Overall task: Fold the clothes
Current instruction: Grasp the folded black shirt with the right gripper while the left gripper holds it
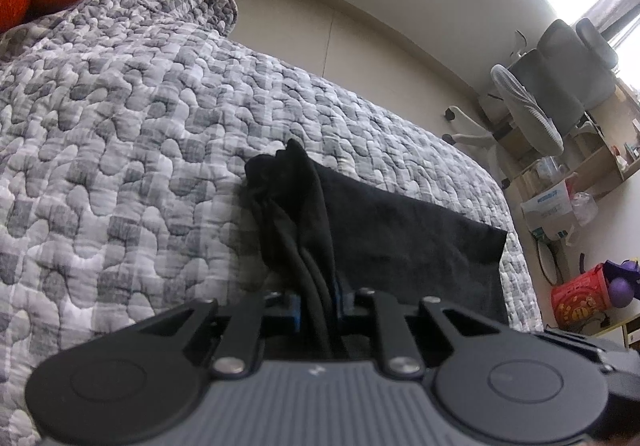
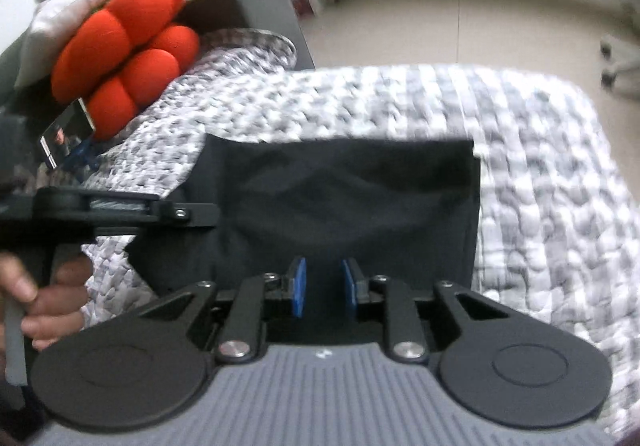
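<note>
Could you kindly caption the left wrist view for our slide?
Left gripper pinches a bunched black cloth garment on the grey-and-white quilted bedspread.

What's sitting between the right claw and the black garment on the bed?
Nothing visible. The right claw hangs open directly over the black garment spread on the quilt, its blue pads apart with only dark cloth showing between them.
</note>
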`<state>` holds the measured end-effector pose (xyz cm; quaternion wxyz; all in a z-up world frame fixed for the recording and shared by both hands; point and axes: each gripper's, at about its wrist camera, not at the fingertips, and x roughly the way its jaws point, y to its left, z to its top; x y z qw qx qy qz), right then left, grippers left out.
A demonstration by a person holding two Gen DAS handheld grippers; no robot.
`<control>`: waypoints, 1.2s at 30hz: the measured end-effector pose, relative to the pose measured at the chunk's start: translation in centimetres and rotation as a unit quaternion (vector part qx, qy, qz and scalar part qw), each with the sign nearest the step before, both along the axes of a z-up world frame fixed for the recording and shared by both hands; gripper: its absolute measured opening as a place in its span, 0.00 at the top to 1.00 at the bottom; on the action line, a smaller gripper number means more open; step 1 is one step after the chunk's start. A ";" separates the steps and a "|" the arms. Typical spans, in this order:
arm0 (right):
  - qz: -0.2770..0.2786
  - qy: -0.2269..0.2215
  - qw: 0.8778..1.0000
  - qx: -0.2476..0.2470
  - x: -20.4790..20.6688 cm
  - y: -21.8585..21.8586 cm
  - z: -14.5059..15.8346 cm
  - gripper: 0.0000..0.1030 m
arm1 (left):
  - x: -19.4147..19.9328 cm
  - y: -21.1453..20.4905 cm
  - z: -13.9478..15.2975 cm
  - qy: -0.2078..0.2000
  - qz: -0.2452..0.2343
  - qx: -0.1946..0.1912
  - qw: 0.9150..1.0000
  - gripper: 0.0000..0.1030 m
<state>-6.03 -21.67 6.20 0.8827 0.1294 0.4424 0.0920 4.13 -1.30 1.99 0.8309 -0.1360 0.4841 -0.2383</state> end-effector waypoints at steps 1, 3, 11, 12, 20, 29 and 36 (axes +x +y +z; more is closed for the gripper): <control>-0.002 0.005 1.000 0.009 0.3 -0.4 -0.3 0.76 | 0.0 0.0 0.0 -0.001 0.000 0.000 1.000 0.86; -0.009 0.006 1.000 0.021 0.7 -1.1 -0.2 0.76 | 0.0 0.1 0.0 -0.001 0.000 -0.001 1.000 0.86; -0.068 0.001 0.997 -0.022 0.9 -3.1 -0.3 0.86 | -0.1 0.3 0.0 0.002 0.000 -0.003 1.000 0.86; -0.073 0.001 0.997 -0.034 0.8 -3.1 -0.2 0.86 | -0.1 0.3 0.1 0.001 0.000 -0.003 1.000 0.86; -0.100 0.007 0.995 -0.003 -2.1 -5.5 1.1 0.69 | -0.2 0.2 0.2 0.003 0.000 0.000 1.000 0.85; -0.066 0.073 0.983 0.155 -6.4 -7.0 -0.2 0.50 | -0.2 0.2 0.0 0.004 -0.001 0.004 1.000 0.85; -0.145 0.109 0.945 0.273 -6.4 -10.6 -3.1 0.49 | -0.2 0.2 -0.1 0.003 -0.001 0.006 1.000 0.84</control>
